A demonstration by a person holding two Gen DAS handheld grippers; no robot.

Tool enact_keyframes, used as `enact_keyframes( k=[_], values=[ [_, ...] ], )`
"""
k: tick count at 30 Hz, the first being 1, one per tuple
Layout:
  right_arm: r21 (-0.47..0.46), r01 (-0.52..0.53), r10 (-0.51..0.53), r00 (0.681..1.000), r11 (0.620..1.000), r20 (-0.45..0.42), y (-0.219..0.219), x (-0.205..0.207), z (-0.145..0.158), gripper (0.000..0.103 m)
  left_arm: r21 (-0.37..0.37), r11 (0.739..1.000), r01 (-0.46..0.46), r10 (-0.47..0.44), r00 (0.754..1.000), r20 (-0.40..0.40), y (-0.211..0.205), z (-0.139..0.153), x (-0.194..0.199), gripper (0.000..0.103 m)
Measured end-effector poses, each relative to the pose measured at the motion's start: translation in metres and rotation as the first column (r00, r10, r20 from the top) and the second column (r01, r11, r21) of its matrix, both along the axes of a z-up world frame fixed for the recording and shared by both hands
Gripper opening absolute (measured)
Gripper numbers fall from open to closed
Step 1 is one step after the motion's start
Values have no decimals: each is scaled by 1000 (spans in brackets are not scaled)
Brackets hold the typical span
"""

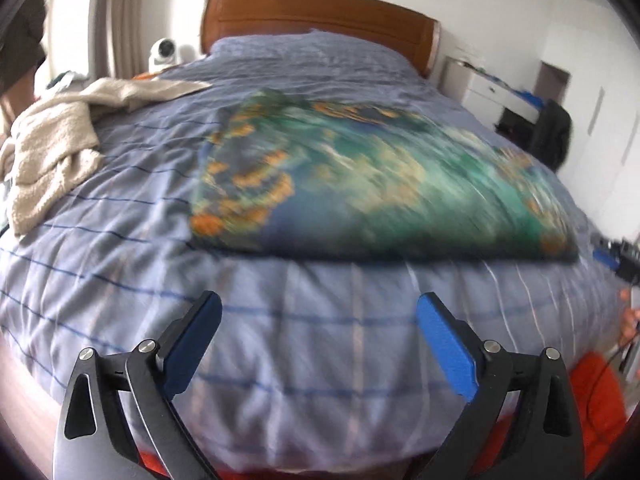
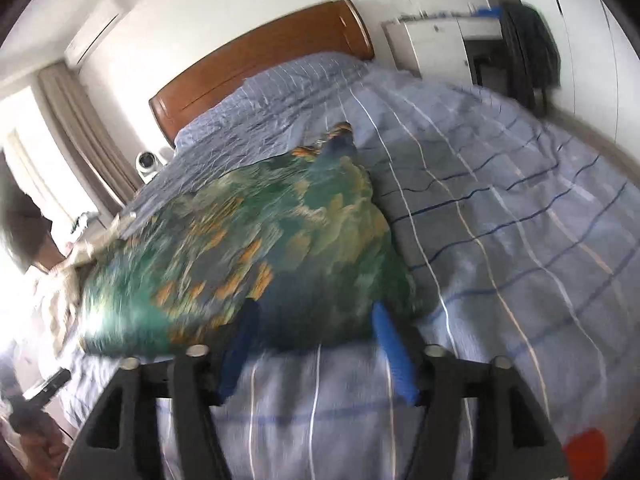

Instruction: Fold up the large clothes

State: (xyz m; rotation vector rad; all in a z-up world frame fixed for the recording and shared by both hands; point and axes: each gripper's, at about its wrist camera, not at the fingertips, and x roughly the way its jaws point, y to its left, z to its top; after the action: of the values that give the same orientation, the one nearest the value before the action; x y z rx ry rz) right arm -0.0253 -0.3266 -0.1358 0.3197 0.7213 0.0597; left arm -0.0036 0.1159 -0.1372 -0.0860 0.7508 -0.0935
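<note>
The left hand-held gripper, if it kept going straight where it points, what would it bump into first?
Probably the striped bedcover. The left hand-held gripper is open, empty and aimed down at bare cover. The folded green patterned cloth lies farther on, though depth is unclear.

Both grippers: black angular frames with silver round screws at the pivots; blue padded fingers (image 1: 446, 346). Same blue fingers (image 2: 394, 356) on the right one.
</note>
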Motion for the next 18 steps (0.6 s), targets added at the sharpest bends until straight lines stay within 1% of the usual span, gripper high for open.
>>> enact_keyframes(
  k=[2,4,6,9,13,18],
  values=[
    [-43,-18,17,1000,999,-15,11,-9,-3,72,33,999,40,-40,999,-3,-16,-3,-9,99],
    [-58,-45,41,997,997,-58,23,-16,-10,72,51,997,54,-54,999,1,-24,-3,-19,98],
    [-51,-52,48,996,997,-71,27,-20,-12,72,45,997,59,-59,998,1,-27,-2,-29,99],
    [-19,-62,60,996,998,-66,37,-26,-12,73,16,998,58,-58,998,2,-23,7,-42,99],
    [0,-93,93,995,996,-48,46,-35,-17,73,-7,1000,16,-16,1000,25,-12,22,-52,100],
    [-50,-110,110,994,993,-16,52,-34,-18,73,-37,997,-70,72,996,48,-1,46,-61,100]
  ],
)
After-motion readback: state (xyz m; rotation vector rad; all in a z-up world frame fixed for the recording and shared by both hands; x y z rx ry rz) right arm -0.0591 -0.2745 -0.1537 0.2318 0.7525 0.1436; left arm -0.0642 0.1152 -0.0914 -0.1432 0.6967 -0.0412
